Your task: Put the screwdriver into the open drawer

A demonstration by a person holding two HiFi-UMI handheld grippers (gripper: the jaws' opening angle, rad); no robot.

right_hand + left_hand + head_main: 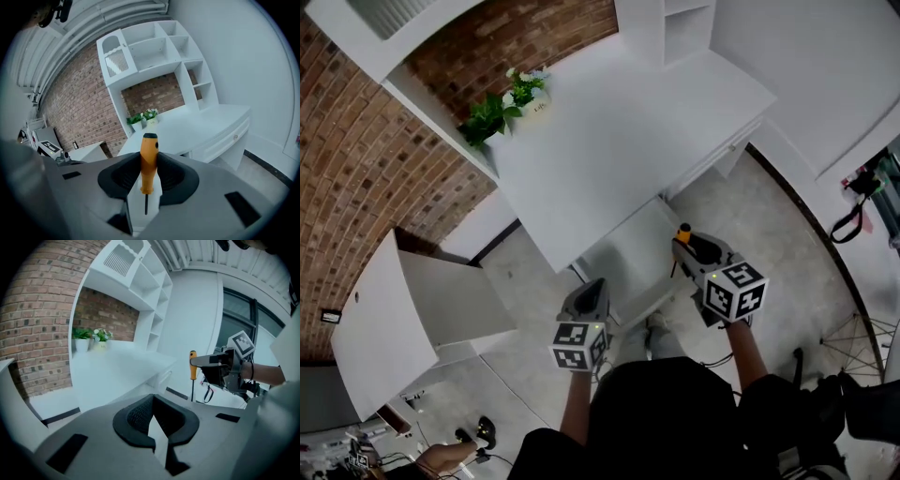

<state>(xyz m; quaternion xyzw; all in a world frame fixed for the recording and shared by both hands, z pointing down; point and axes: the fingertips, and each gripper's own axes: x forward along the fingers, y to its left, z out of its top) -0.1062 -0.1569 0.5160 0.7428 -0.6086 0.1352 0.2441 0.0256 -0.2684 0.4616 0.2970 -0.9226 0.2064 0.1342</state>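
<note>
The screwdriver (149, 159) has an orange handle and a thin dark shaft. It stands upright between the pads of my right gripper (149, 161), which is shut on the handle. In the head view the right gripper (686, 242) hovers at the right front of the white desk (609, 141), with the orange handle (682, 230) at its tip. A white drawer (623, 253) is pulled out from under the desk edge, between the two grippers. My left gripper (591, 286) is just left of the drawer, shut with nothing in it. In the left gripper view its tips (153, 400) meet, and the screwdriver (192, 366) shows beyond.
Potted plants (502, 108) stand at the desk's far left corner against the brick wall. A white shelf unit (675, 28) rises at the back. A white cabinet (403, 309) with an open door is on the left. Cables (853, 220) lie on the floor at the right.
</note>
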